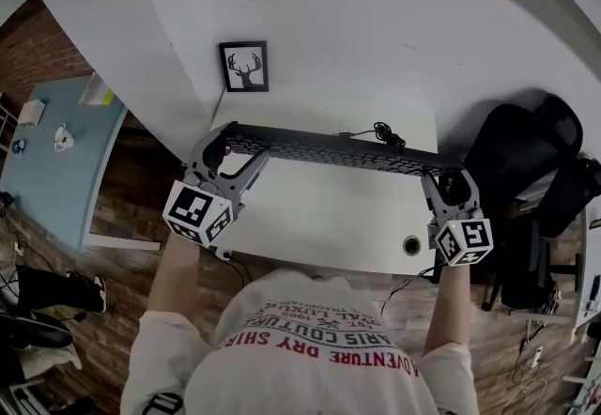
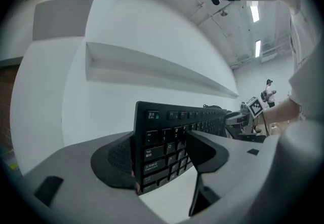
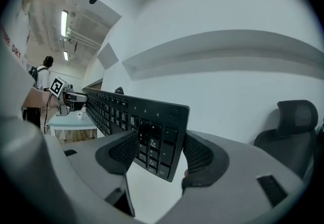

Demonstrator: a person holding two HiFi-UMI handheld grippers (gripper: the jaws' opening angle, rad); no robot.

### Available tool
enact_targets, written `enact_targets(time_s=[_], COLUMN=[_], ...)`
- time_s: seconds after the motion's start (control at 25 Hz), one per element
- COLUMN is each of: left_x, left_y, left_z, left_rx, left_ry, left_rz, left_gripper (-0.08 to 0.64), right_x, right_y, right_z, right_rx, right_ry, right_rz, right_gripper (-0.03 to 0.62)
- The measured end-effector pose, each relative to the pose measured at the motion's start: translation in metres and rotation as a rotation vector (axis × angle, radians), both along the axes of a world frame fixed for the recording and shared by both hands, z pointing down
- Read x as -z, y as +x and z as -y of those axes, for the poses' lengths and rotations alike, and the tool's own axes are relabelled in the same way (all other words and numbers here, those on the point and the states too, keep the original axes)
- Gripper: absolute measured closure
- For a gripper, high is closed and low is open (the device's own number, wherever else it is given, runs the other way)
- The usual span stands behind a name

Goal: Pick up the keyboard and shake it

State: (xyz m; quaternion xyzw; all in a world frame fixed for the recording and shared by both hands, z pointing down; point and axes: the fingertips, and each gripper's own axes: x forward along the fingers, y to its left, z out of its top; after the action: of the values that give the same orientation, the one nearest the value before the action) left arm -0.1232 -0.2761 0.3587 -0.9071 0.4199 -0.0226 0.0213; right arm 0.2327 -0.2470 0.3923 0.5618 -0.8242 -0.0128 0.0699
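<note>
A long black keyboard (image 1: 329,150) hangs lifted above the white desk (image 1: 329,216), tipped up on edge. My left gripper (image 1: 228,146) is shut on its left end, and my right gripper (image 1: 443,186) is shut on its right end. In the left gripper view the keyboard (image 2: 167,142) stands between the two pads, Esc key uppermost. In the right gripper view the keyboard (image 3: 147,126) has its numpad end clamped between the pads. Its cable (image 1: 385,133) coils at the desk's back.
A framed deer picture (image 1: 244,66) leans on the wall behind the desk. A black office chair (image 1: 526,169) stands at the right. A light blue table (image 1: 56,160) stands at the left. The desk has a cable hole (image 1: 411,244) near its front right.
</note>
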Motion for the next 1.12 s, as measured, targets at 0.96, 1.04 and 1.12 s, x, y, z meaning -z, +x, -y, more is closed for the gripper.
enact_targets(time_s=[0.96, 1.04, 1.12], left_x=[-0.09, -0.091, -0.09], left_y=[-0.012, -0.014, -0.015], left_z=[0.001, 0.001, 0.002], left_rx=[-0.025, -0.023, -0.022], left_ry=[-0.315, -0.316, -0.314], left_rz=[-0.011, -0.011, -0.011], left_gripper=[0.252, 0.251, 0.251], right_x=[-0.065, -0.066, -0.065], right_y=[-0.016, -0.017, -0.018], right_z=[-0.026, -0.026, -0.024], right_rx=[-0.045, -0.041, -0.04], right_ry=[-0.252, -0.25, -0.248], right_rz=[-0.012, -0.011, -0.011], right_gripper=[0.308, 0.308, 0.308])
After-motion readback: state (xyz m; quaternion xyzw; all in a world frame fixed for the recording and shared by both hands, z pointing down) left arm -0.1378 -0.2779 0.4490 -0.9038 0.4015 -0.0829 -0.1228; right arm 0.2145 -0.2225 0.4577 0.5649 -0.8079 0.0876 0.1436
